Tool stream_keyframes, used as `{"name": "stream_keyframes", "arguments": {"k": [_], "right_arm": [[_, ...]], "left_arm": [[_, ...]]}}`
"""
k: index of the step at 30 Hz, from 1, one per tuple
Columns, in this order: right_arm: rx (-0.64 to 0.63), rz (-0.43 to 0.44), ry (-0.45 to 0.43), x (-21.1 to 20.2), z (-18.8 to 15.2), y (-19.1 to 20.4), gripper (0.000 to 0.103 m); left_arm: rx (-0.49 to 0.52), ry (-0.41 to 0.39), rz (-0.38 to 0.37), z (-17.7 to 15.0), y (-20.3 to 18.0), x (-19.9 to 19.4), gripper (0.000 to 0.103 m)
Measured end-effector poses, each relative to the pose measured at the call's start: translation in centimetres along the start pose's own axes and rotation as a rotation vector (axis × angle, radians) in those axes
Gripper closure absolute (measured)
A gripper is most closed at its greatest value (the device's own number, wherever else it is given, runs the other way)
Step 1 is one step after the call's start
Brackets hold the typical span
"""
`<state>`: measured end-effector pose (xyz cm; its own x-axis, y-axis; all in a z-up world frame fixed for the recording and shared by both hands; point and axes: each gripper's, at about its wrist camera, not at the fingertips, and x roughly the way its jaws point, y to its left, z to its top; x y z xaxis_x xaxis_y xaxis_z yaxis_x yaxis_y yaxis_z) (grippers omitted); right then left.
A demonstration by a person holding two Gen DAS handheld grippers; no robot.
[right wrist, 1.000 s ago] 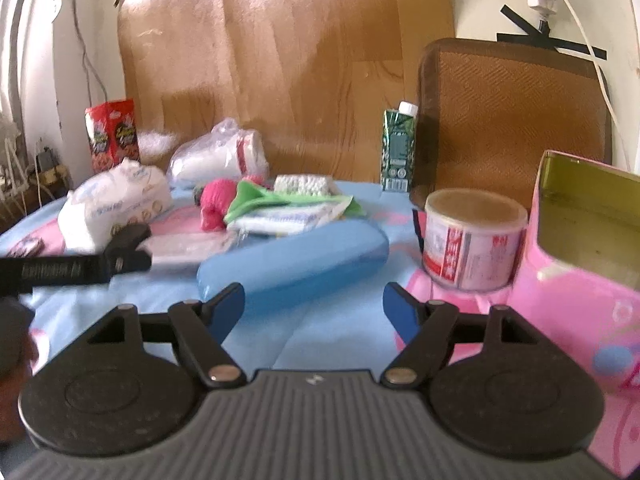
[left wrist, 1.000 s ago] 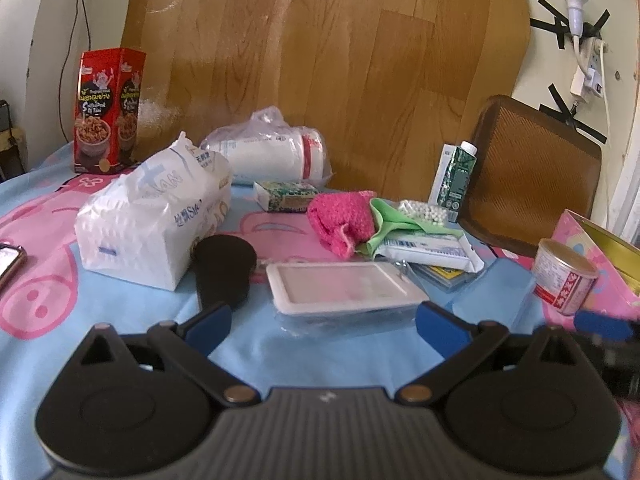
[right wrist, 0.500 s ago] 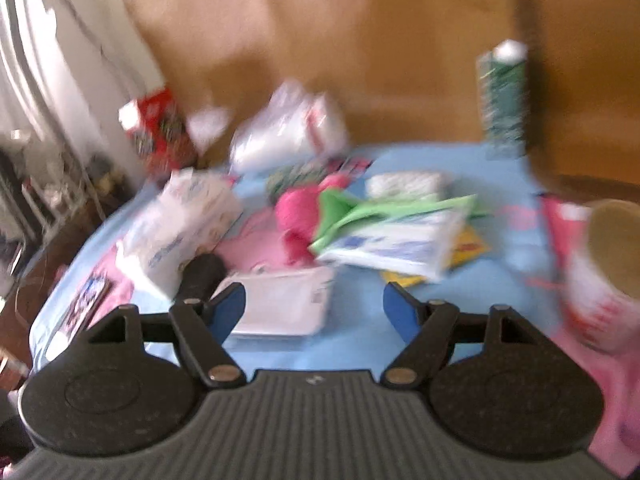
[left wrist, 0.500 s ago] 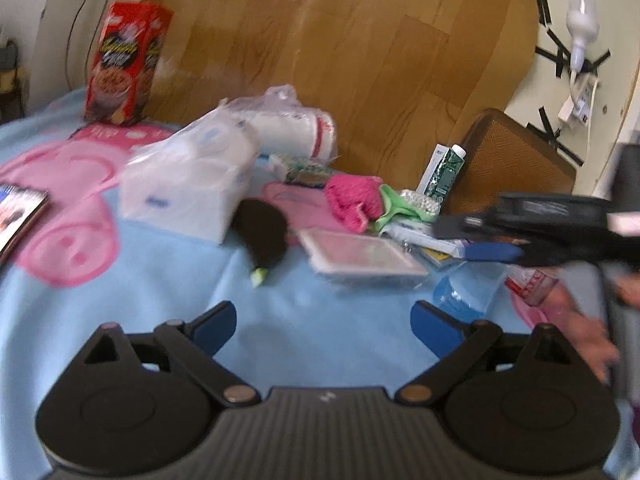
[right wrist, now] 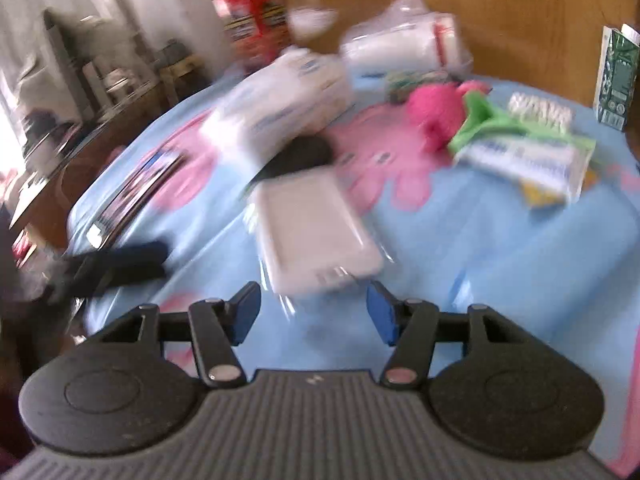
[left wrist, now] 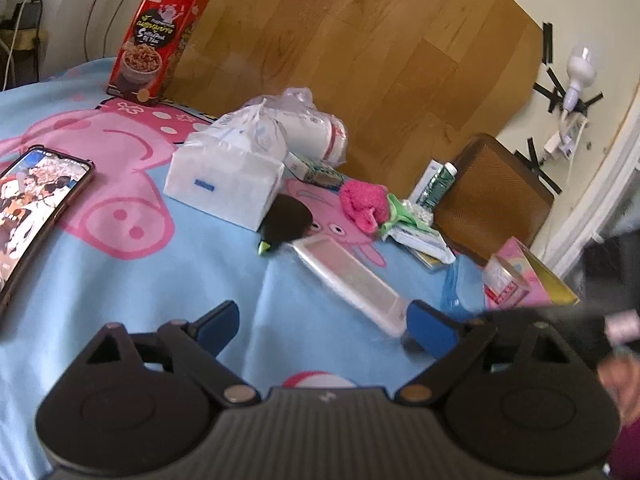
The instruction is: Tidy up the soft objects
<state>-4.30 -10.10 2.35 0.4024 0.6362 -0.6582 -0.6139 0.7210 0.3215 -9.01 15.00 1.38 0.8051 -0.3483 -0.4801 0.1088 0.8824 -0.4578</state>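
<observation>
- A phone is lying at the far left of the blue cartoon blanket, and a red snack box is standing at the far edge behind it.
- A white tissue pack is sitting left of centre, with a bagged white roll just behind it and a black pouch touching its near right corner.
- The left gripper is hovering over bare blanket; its jaws have just been closing a little, yet they are standing wide with nothing between them.
- A flat white case is lying in the middle, and the right gripper is pointing at its near end; its jaws have just been closing, but they are gaping apart and the pads are not pressing on anything.
- The pink fuzzy cloth and green cloth are resting right of centre, touching each other, beside a wipes packet.
- A pink box is sitting open at the near right.
- The sorting seems barely begun: every soft item is lying loose.
</observation>
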Motion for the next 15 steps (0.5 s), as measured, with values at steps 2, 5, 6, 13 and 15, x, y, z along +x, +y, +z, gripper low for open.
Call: {"name": "stream_keyframes", "arguments": {"k": [2,5,6,13,15], "right_arm": [[-0.036,-0.024,-0.047,-1.6,-2.5,1.1,0.039],[-0.042,-0.097,-0.126,-2.6,-4.3,1.4,0.02],[-0.042,-0.107,-0.143,-2.3,-4.2,1.2,0.015],[-0.094,-0.092,-0.154,1.0,-2.5,1.7,0.009],[-0.123,-0.094,-0.156,1.9,-2.2,2.1,0.008]], "left_arm": [[0.009,0.002,0.0,-0.2,-0.2,-0.1,0.01],[0.003,0.016,-0.008,0.2,0.0,0.3,0.009],[-0.006,0.024,-0.009,0.3,0.2,0.5,0.009],[-0.119,0.087,-0.073,1.3,1.0,2.1,0.009],[-0.143,0.098,-0.091,1.8,0.9,2.6,0.009]]}}
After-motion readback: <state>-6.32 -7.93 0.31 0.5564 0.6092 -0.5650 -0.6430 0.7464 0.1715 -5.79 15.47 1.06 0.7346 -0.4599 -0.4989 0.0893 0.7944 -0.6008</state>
